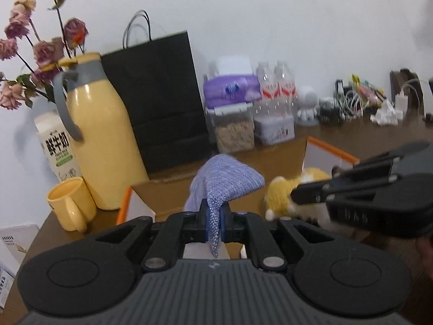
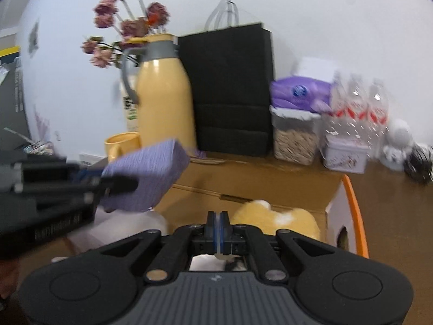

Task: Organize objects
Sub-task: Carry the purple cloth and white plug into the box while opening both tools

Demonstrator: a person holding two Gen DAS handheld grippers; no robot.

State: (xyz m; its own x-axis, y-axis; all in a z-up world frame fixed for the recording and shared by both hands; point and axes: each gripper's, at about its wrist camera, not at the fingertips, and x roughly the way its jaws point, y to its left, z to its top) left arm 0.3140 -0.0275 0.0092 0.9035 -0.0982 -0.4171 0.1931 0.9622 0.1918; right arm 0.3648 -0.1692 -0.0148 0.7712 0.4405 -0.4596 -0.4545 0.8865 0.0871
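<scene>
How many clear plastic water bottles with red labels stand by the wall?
3 in the right wrist view, side by side behind the white tin; the left wrist view shows only two.

Knitted cloth [image 1: 224, 181]: lilac-purple, fine heathered weave. Plush toy [image 1: 286, 192]: golden yellow with white patches. Cardboard box [image 2: 349, 203]: brown, with white flaps edged in orange. Thermos jug [image 1: 100, 135]: pale yellow, grey collar and handle. Mug [image 1: 71, 203]: matching yellow. Paper bag [image 1: 157, 100]: plain black. Tissue pack [image 1: 230, 89]: purple with blue emblem. Water bottles [image 1: 276, 89]: clear, red-and-white labels. Dried flowers [image 1: 40, 46]: dusty pink.
</scene>
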